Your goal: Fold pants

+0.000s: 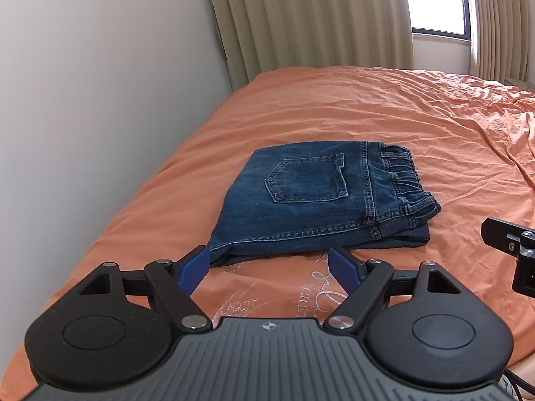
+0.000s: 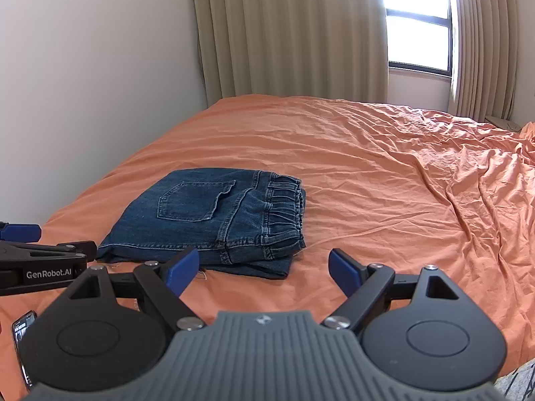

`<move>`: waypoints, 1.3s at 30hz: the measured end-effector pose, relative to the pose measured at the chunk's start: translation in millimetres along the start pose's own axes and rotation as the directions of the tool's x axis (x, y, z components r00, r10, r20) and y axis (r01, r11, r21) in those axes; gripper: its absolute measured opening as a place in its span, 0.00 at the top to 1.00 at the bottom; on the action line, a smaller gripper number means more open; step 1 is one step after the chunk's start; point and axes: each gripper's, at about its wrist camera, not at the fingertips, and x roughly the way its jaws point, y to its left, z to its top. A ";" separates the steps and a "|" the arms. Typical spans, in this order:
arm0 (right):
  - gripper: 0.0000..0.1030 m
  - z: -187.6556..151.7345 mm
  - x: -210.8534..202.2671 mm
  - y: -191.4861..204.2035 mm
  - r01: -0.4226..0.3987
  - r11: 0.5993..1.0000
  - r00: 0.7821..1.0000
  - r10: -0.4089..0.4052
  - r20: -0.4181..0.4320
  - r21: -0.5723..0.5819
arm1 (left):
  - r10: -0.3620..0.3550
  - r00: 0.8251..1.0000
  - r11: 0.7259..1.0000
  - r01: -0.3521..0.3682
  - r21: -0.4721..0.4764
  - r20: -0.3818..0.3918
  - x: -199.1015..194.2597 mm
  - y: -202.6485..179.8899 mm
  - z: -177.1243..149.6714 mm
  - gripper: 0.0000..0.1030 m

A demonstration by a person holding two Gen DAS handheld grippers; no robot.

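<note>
One pair of blue denim pants (image 1: 321, 204) lies on the orange bedsheet (image 1: 384, 113), already folded into a compact, roughly square bundle. A back pocket (image 1: 306, 178) faces up, the elastic waistband (image 1: 406, 180) sits along the bundle's right edge, and lower layers of denim show beneath the near edge, so the legs appear tucked underneath. The bundle rests toward the left part of the bed, not far from the white wall (image 1: 100, 100).

Judging by this shape, the folding looks essentially finished; the step in hand seems to be release and retreat. Any next move would call for little more than a light tidy of the near edge, where the bottom layer sticks out slightly, or simply pulling away without snagging the cloth.

Neither tool grips anything. The left gripper (image 1: 269, 265) hangs just short of the bundle's near edge, its blue pads (image 1: 342, 265) spread wide and clear of the denim, pointing across the bed toward the curtains (image 1: 311, 26). The right gripper (image 2: 264, 267) hovers beside it, likewise spread wide and empty, aimed at the bundle's near right corner. In the right wrist view, a phone (image 2: 23, 330) lies on the sheet at the lower left.
</note>
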 end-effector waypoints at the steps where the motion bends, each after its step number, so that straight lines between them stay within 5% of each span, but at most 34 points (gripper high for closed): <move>1: 0.21 -0.2 -0.2 -0.7 0.001 1.000 1.000 -0.001 0.000 0.003 | 0.000 1.000 1.000 0.000 0.001 0.001 -0.4 -0.3 0.1 0.09; 39: 0.21 3.9 -6.0 -7.4 0.008 1.000 1.000 -0.008 -0.007 0.024 | -0.019 1.000 1.000 0.018 0.013 0.021 -6.6 -5.4 4.7 0.09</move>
